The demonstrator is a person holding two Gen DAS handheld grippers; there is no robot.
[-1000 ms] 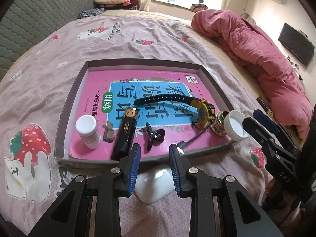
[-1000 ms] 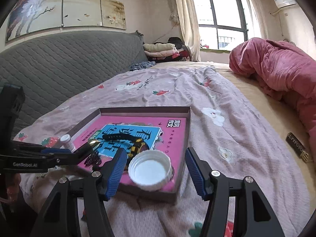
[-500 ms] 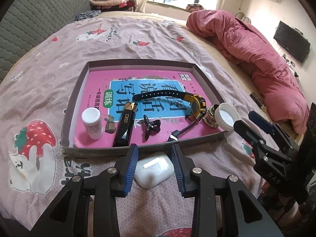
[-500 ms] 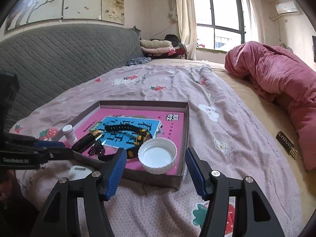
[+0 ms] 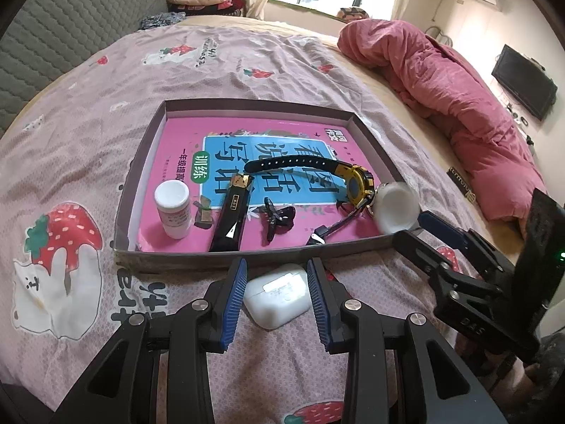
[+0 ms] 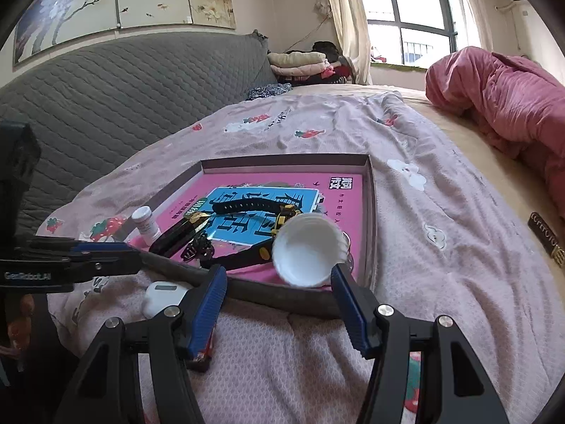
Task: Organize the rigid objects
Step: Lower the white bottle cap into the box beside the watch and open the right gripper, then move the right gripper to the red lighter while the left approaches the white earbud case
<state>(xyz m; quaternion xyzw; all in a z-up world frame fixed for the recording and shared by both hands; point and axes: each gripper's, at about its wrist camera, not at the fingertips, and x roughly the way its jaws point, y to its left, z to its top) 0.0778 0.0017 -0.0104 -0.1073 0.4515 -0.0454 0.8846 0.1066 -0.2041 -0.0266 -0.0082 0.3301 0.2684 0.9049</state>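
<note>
A shallow cardboard tray (image 5: 124, 190) lies on the bed, lined with a pink book. In it are a white pill bottle (image 5: 173, 209), a black lighter (image 5: 231, 219), a black hair clip (image 5: 277, 218), a yellow and black watch (image 5: 356, 183) and a tilted, blurred white cap (image 5: 395, 209). A white earbud case (image 5: 277, 293) lies on the sheet in front of the tray, between the open jaws of my left gripper (image 5: 277, 298). My right gripper (image 6: 277, 296) is open and empty; the white cap (image 6: 305, 251) is just beyond its fingertips, inside the tray (image 6: 282, 295).
A pink strawberry-print sheet (image 5: 247, 53) covers the bed. A rolled red quilt (image 5: 459, 106) lies along the right. A small dark tag (image 6: 545, 238) lies on the sheet to the right. A grey padded headboard (image 6: 123, 81) stands behind.
Both grippers pulled back from the tray. The earbud case now lies fully between my left jaws. The white cap was flat near the tray corner; it now stands tilted and blurred.
</note>
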